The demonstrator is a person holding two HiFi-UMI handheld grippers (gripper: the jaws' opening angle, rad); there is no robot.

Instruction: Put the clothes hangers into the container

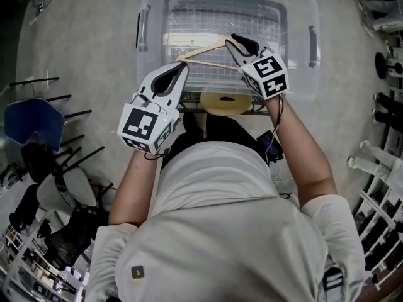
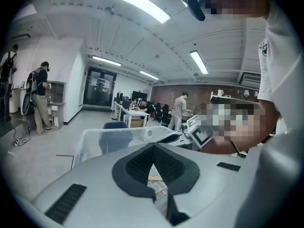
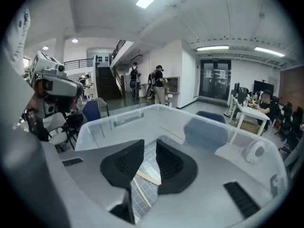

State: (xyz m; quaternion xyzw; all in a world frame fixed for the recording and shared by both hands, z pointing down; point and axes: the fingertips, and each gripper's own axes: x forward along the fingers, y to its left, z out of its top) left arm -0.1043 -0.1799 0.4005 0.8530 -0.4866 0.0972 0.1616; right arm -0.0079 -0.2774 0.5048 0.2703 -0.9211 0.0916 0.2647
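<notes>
Clear container (image 1: 297, 19), tan disc (image 1: 225, 103) at its near rim, wooden hanger (image 1: 211, 63) inside, long axis left-right, left gripper (image 1: 184, 66) closed, right gripper (image 1: 232, 38) narrowly apart, empty.

Light grey short-sleeved T-shirt (image 1: 220, 219), small dark square tag (image 1: 137, 272) on back; left tongs (image 1: 182, 67) and right tongs (image 1: 232, 38) alike: pale grey moulded shells, black ribbed pads (image 1: 165, 80); each carries white cube with black square markers (image 1: 146, 123); thin black cable (image 1: 281, 109) by right wrist
</notes>
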